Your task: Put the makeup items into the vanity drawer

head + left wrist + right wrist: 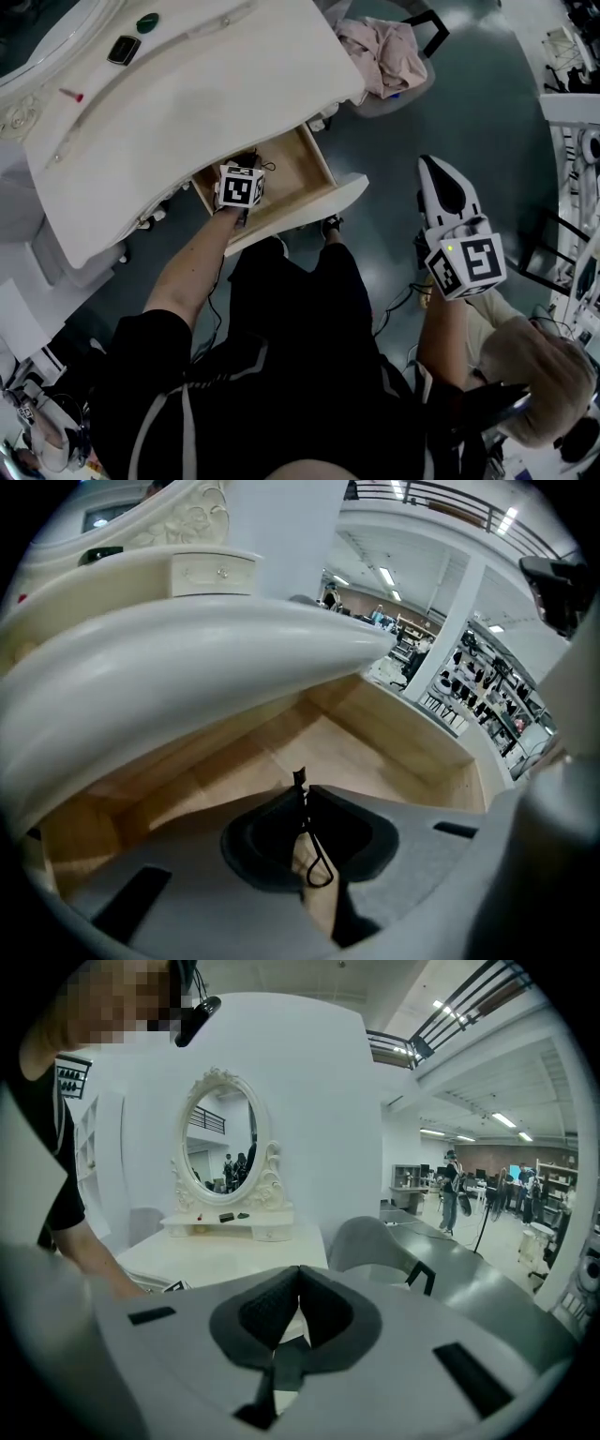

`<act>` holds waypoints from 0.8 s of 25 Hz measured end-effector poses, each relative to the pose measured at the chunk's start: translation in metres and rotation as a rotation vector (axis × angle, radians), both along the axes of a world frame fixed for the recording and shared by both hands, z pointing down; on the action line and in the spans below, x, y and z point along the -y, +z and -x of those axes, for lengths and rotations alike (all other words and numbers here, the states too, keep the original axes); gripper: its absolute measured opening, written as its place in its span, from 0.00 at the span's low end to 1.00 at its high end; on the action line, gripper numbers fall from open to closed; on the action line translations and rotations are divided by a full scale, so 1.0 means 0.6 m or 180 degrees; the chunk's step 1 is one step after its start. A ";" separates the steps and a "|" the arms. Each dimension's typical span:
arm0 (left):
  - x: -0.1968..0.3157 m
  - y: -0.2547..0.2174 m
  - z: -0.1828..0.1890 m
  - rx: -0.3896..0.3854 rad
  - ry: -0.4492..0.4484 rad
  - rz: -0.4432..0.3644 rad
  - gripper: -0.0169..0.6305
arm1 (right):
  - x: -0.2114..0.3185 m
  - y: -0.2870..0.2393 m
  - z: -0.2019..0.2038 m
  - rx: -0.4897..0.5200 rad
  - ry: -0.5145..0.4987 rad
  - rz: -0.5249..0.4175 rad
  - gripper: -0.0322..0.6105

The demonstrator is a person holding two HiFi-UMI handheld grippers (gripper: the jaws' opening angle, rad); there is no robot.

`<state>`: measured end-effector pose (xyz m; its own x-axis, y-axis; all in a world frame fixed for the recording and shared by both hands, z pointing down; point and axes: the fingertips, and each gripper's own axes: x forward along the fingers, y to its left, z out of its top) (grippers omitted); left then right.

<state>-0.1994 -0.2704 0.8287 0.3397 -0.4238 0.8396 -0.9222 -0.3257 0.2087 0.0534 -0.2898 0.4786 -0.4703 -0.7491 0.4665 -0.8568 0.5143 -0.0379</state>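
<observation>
Drawer (298, 167) under left claw (302, 787) (clamping black tool (306, 825)).

**Open drawer (292, 169).** You can enter from above only through the strip between the tabletop (187, 103) edge and the white drawer front (314, 204), because the tabletop overhangs the drawer's back. The left gripper (306, 792), closed on a thin black wire tool (299, 778), fills the left end. The bare wood to its right lies free up to the side wall (322, 161). Right of the drawer the room floor (394, 178) is open. A seat (412, 94) heaped with pink cloth (382, 52) stands past the table's corner.
</observation>
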 end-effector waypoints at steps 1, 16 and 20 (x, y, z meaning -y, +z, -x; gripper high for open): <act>0.002 0.003 0.001 -0.0004 -0.0018 0.0013 0.07 | -0.001 0.002 -0.001 -0.0003 0.0010 0.0005 0.06; 0.006 0.034 0.010 0.0147 -0.0039 0.0040 0.07 | 0.005 0.007 0.009 0.0011 0.0011 0.0028 0.06; 0.009 0.030 0.008 0.0102 -0.0036 0.0051 0.07 | 0.007 0.010 0.011 0.0011 -0.0010 0.0039 0.06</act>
<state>-0.2043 -0.2756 0.8469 0.3078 -0.4138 0.8567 -0.9320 -0.3121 0.1841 0.0469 -0.2940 0.4848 -0.4743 -0.7418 0.4740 -0.8549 0.5166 -0.0470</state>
